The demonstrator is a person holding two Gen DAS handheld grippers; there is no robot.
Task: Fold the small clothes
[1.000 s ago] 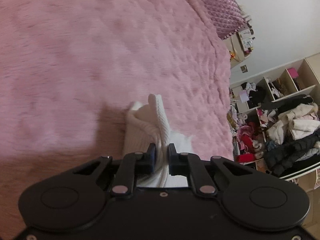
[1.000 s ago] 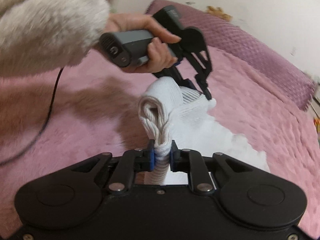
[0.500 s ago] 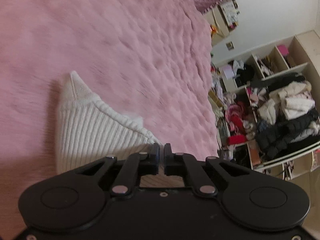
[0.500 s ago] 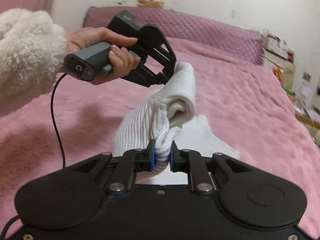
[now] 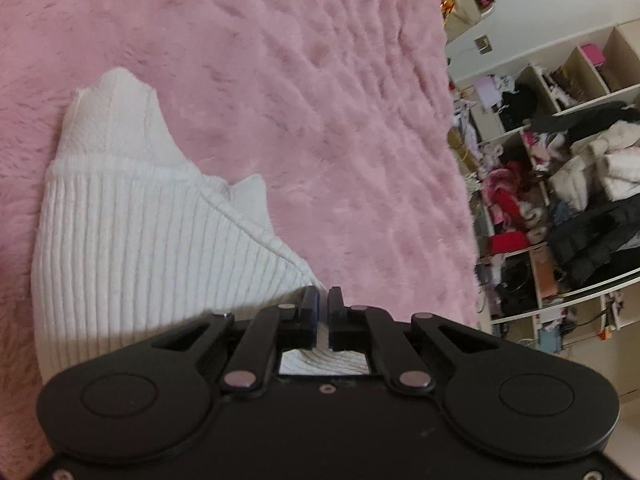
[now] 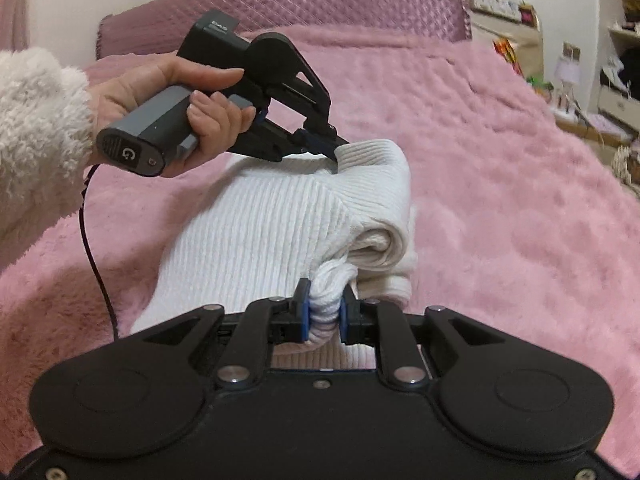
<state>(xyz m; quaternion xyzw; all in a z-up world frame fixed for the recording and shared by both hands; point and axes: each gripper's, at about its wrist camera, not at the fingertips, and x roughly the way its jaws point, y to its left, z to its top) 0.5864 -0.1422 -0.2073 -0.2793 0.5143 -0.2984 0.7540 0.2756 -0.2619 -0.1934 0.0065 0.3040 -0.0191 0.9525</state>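
Nearest the right wrist camera, the right gripper [image 6: 323, 308] is pressed onto a bunched wad of the white ribbed knit garment [image 6: 264, 232]; the fabric fills the gap between its blue-lined fingers [image 6: 303, 310]. Just beyond the fingers the garment rises as a doubled-over bundle, with a rolled layer showing at its right end and the lower edge resting on the pink plush blanket [image 6: 500, 208].

Further out in the same view, the left gripper [image 6: 334, 148] pinches the far upper corner of the bundle. The left hand [image 6: 176, 108] grips its grey handle, and a black cable [image 6: 96, 256] hangs from the handle toward the blanket. In the left wrist view, that gripper's fingers stand nearly together with a thin edge of knit between them, and the rest of the garment spreads away to the left on the blanket, ending in a peaked corner.

Governing relation: the held fold edge runs from the right gripper, at the near end, up and away to the left gripper at the far end. Both ends are secured, and the garment body hangs and lies to the left of that line. Judgement: laying the fold down calls for both grippers to travel together across that axis; unequal travel would likely skew the edge.

Beyond lie a quilted purple headboard [image 6: 320, 4] and, to the right, open shelves of clothing [image 5: 568, 184].
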